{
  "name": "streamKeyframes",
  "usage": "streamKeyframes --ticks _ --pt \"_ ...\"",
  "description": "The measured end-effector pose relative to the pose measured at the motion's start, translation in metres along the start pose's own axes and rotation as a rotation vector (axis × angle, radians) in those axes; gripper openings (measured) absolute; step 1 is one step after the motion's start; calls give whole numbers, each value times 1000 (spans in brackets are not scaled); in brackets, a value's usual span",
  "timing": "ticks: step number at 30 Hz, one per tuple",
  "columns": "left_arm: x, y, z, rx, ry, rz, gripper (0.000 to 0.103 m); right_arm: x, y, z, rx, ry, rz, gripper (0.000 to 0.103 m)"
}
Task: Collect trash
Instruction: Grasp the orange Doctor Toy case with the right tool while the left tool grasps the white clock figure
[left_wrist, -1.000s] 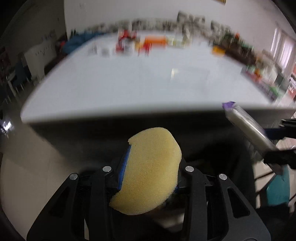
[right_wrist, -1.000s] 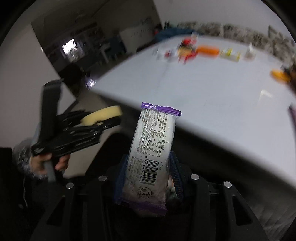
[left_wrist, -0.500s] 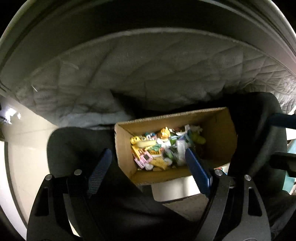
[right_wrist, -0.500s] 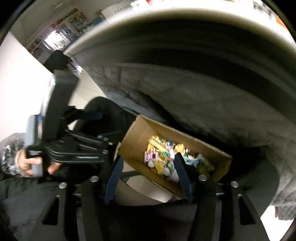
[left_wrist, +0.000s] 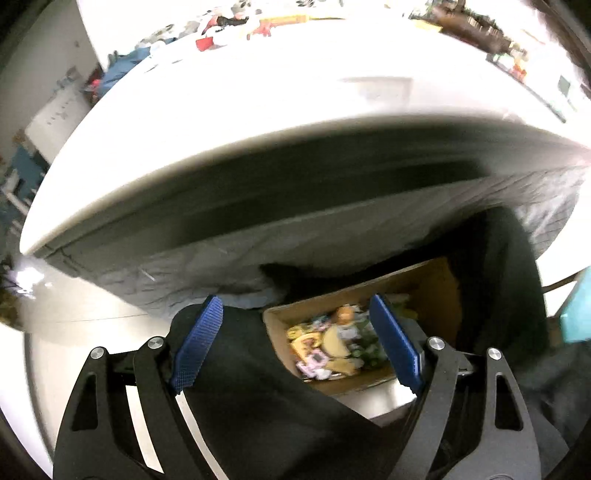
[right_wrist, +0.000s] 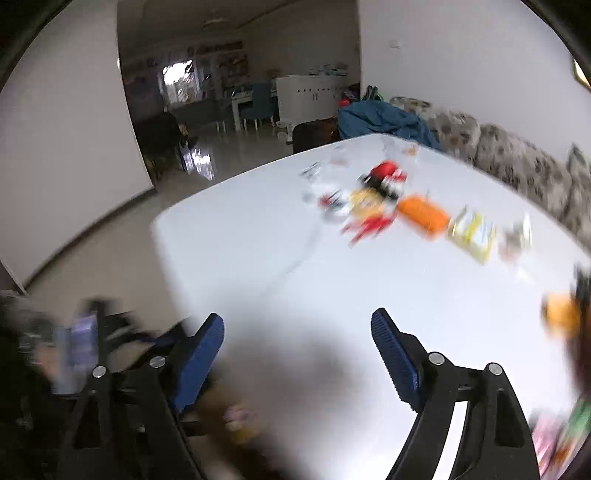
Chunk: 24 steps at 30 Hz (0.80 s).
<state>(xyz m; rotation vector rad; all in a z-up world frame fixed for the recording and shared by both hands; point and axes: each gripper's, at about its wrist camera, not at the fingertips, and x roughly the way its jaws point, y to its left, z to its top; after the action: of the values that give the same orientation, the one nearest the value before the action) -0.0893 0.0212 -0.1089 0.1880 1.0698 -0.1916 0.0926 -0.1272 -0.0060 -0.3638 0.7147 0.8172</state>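
Both of my grippers are spread and empty. Using the table (right_wrist: 369, 295) as landmark: the litter (right_wrist: 388, 206) lies across its far side, ahead of my right gripper (right_wrist: 297, 350), which is nearer to it. The box (left_wrist: 417, 291) sits below the table's near edge, under my left gripper (left_wrist: 295, 343), already holding scraps. Blur leaves no writing readable.

The left tool (left_wrist: 295, 343) hangs with its blue pads wide apart and nothing between them, above a cardboard box (left_wrist: 436, 284) of mixed colourful trash (left_wrist: 332, 345), below the white worktop (left_wrist: 258, 110) edge.
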Motion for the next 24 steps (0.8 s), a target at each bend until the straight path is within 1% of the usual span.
streamKeyframes --ticks 1,2,4,5,7,9,11,13,14,15,16,17,18,19,21,22,24 --pt "-6 9 4 -23 -8 -41 80 21 -20 18 -32 13 -24 81" --pt "-12 18 8 -57 -19 -72 80 45 -42 33 -59 45 -26 81" --pt "-23 33 17 -109 -47 -120 80 82 -71 54 -89 90 -24 81" --pt "-28 40 22 -130 -62 -127 80 105 -89 67 -115 126 0 81" --pt "-37 53 32 -177 -101 -126 80 130 -116 80 -152 170 2 81" --pt "-45 63 44 -221 -136 -129 80 155 -135 91 -178 229 26 81" --pt "-49 76 57 -268 -177 -139 80 175 -153 93 -177 279 45 81" --pt "-53 81 72 -279 -213 -132 81 190 -167 93 -154 324 67 84" --pt "-50 83 80 -275 -228 -112 84 195 -171 90 -139 339 80 84" --pt "-48 86 90 -274 -242 -80 88 196 -175 88 -108 315 102 88" --pt "-42 88 107 -273 -267 -45 89 194 -173 86 -112 299 98 87" --pt "-39 85 117 -267 -281 -39 89 191 -172 84 -100 282 97 85" --pt "-33 84 130 -264 -293 -30 89 188 -171 82 -89 268 90 74" --pt "-22 86 147 -261 -305 -26 89 185 -170 79 -71 268 79 73" --pt "-3 87 174 -243 -301 -35 89 173 -163 70 -47 267 45 73" --pt "13 86 192 -236 -297 -24 89 166 -159 64 -29 269 33 73" --pt "34 88 216 -221 -288 -4 89 154 -153 50 -3 273 21 73"
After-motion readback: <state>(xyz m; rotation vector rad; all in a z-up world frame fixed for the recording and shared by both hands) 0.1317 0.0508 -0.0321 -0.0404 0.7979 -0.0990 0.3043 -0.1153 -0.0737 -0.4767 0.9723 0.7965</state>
